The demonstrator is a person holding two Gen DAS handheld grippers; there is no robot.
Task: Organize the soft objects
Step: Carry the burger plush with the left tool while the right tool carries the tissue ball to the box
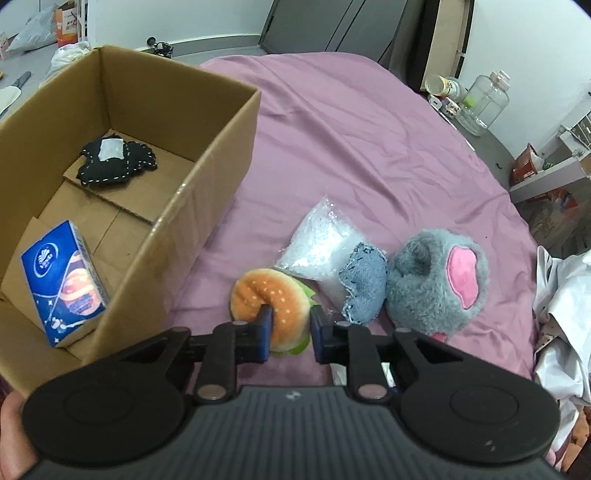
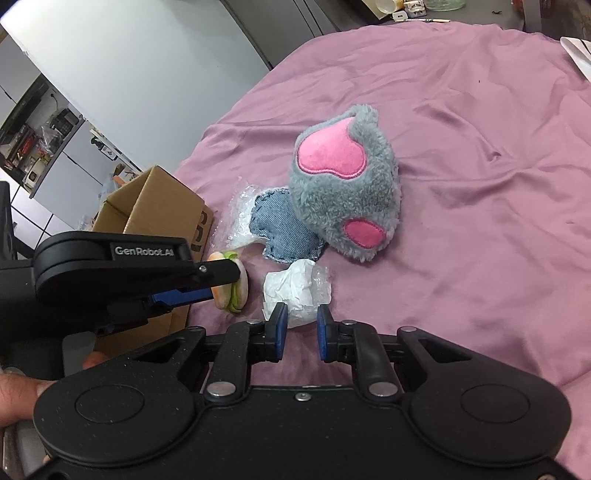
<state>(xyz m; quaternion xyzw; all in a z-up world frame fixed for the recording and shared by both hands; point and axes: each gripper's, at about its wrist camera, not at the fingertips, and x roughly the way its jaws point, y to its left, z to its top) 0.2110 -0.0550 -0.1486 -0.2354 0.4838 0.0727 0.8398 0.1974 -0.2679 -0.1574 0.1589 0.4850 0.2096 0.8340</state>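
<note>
A bed (image 1: 369,122) with a wrinkled mauve sheet (image 2: 480,184) fills most of both views. Behind it the walls (image 1: 207,18) are plain white, and a dark panel (image 1: 332,26) (maybe a door or a wardrobe, I cannot tell) stands at the far side. A grey floor (image 1: 484,144) beside the bed carries a clear plastic jar (image 1: 484,103). Open shelves (image 2: 33,144) with small clutter stand against the left wall.

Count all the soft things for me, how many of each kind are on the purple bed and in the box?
Plush toys: 2, the burger plush and the grey and pink plush.
Stitched cloth pads: 2, the denim pad on the bed, the black pad in the cardboard box.
Clear plastic bags: 2, the bead bag and the tissue bag.
Tissue packs: 1, the blue tissue pack in the box.
Total: 7
</note>
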